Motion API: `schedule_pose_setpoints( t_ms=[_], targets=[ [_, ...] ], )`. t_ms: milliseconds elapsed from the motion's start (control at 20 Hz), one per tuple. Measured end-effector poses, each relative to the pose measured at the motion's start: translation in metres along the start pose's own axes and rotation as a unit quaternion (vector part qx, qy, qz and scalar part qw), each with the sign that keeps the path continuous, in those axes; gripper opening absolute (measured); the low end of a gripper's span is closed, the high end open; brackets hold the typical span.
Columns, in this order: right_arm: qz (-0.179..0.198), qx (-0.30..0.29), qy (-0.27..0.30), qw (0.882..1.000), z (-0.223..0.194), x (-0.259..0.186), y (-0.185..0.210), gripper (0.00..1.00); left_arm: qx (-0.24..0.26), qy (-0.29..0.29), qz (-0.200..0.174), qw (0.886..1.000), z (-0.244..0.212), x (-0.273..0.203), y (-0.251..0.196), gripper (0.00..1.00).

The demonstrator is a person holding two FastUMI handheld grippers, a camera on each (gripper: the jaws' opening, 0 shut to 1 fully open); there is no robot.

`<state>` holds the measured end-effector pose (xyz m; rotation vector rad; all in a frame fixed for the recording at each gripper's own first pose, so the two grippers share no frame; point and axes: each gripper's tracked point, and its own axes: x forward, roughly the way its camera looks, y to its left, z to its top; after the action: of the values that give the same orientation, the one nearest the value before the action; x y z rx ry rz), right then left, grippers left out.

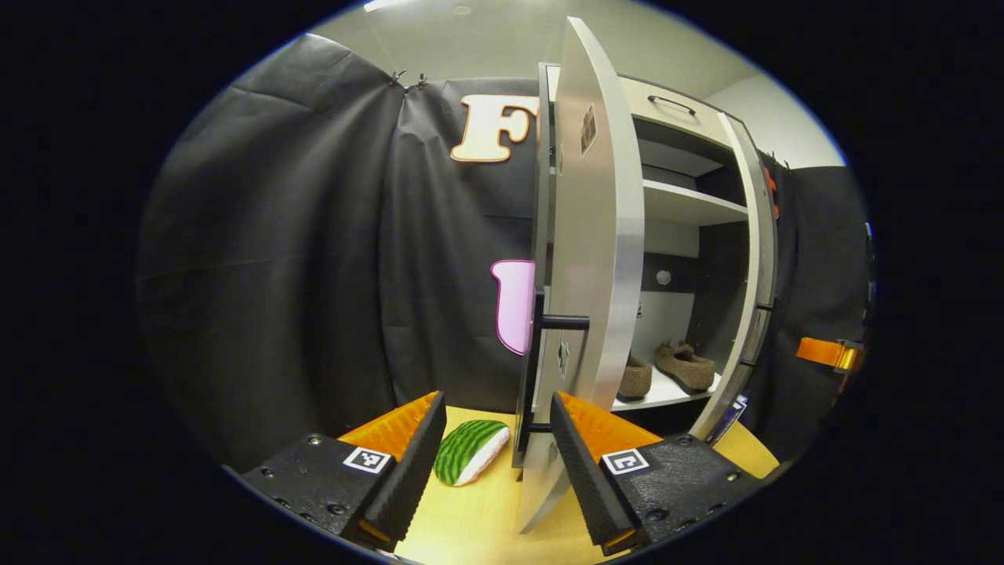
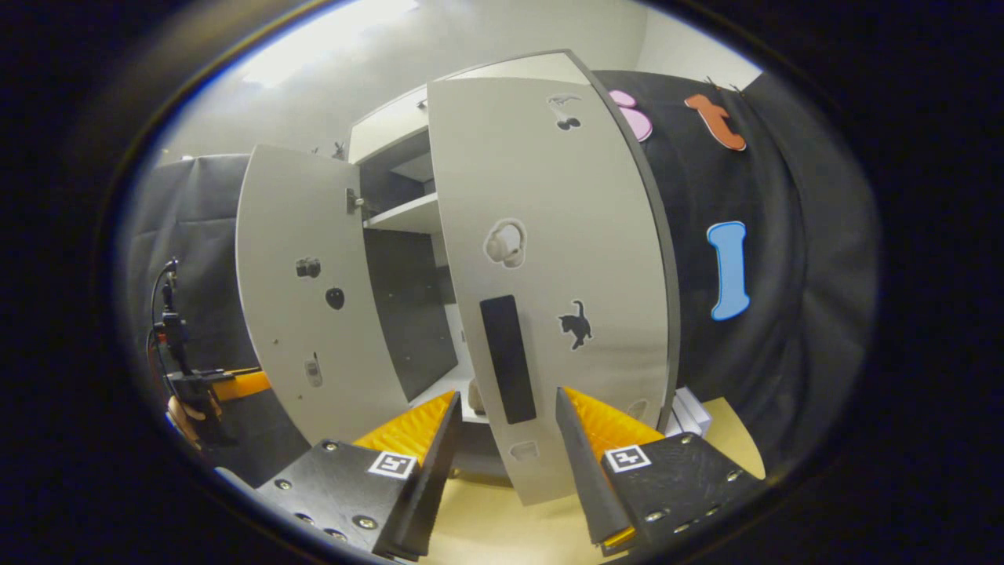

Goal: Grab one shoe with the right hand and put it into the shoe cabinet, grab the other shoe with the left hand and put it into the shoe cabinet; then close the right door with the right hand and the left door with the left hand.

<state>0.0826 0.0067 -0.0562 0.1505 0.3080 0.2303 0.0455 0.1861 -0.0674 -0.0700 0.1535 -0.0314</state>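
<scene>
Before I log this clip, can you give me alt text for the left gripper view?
The open left gripper faces the edge of the shoe cabinet's left door, which stands open. Two brown shoes sit on the cabinet's bottom shelf, the right door is open too, and a green striped watermelon-slice toy lies on the wooden floor.

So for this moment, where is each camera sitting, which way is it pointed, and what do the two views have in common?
Left gripper view: rides on the left gripper, aimed edge-on at the open left door; two shoes sit on the shoe cabinet's bottom shelf. Own open fingers at the bottom.
Right gripper view: rides on the right gripper, facing the right door and its dark handle. Own open fingers at the bottom; the person's hand at far left.
Shared: the cabinet, both doors open, and the wooden tabletop.
</scene>
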Motion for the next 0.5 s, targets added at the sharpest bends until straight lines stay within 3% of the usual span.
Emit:
schedule_pose_setpoints(
  t_ms=[250, 350, 500],
  targets=[
    [-0.001, 0.006, 0.005, 1.0, -0.005, -0.002, 0.001, 0.72, 0.002, 0.001, -0.028, 1.0, -0.002, 0.002, -0.014, 0.83],
    [-0.001, 0.008, 0.007, 1.0, -0.006, -0.003, 0.002, 0.72, 0.004, 0.0, -0.043, 0.999, -0.002, 0.003, -0.024, 0.77],
    [-0.005, 0.008, 0.008, 1.0, -0.008, -0.007, 0.001, 0.72, 0.008, 0.0, -0.063, 0.998, -0.002, 0.004, -0.036, 0.83]
  ],
)
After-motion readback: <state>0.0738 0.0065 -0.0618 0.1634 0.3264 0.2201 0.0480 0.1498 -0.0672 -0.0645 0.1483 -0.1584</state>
